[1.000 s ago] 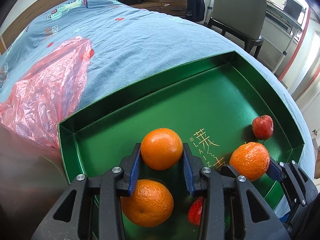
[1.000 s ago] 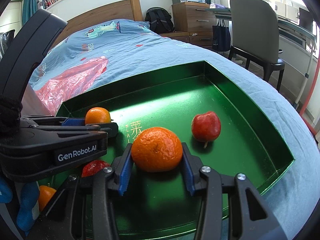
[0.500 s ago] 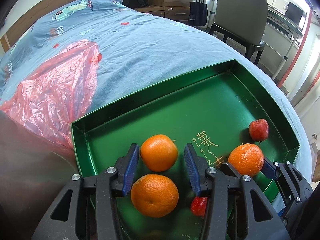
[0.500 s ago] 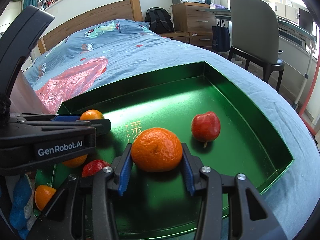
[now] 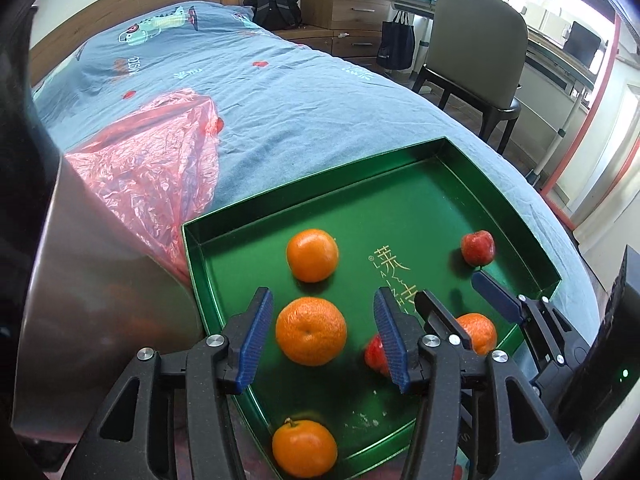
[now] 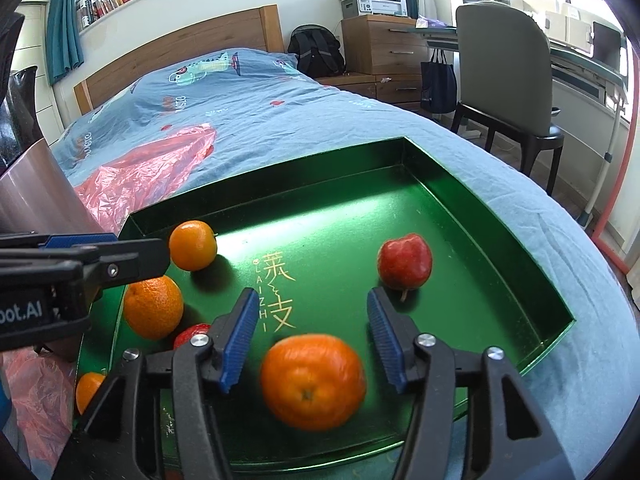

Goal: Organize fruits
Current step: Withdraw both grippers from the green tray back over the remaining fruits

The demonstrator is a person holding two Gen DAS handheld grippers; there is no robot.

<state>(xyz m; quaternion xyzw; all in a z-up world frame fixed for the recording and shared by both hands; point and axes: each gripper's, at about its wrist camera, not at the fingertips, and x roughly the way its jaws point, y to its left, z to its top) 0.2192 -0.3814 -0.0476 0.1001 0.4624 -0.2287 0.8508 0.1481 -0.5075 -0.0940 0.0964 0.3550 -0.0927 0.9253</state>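
The right gripper point(image 6: 308, 334) stands wide apart, its jaws just opened, and the orange point(image 6: 313, 381) it was carrying sits blurred in the lower middle of the right wrist view, between the blue pads but touching neither, so it is released and possibly rolling on the green tray point(image 6: 472, 184). The left gripper point(image 5: 324, 330) has also just been opening; it is unclenched, with one orange point(image 5: 311, 331) showing between its pads in the lower middle of the left wrist view and another orange point(image 5: 312, 255) lying free just above it.

The main risk, as I judge it, is the loose orange rolling on the smooth tray floor. It could run toward the near rim at the bottom of the frame, or bump the red apple point(image 6: 405, 267) in the centre right. The tray sits on a soft blue bedspread point(image 6: 256, 120), so any push on its rim may tilt it and send the round fruit sliding together.

A second risk is the two grippers crowding each other: the left one fills the left edge of the right wrist view, close to the fruit there. A careless swing could knock the small red fruit point(image 5: 376, 354) or the orange point(image 5: 305, 448) at the bottom edge out over the low wall.
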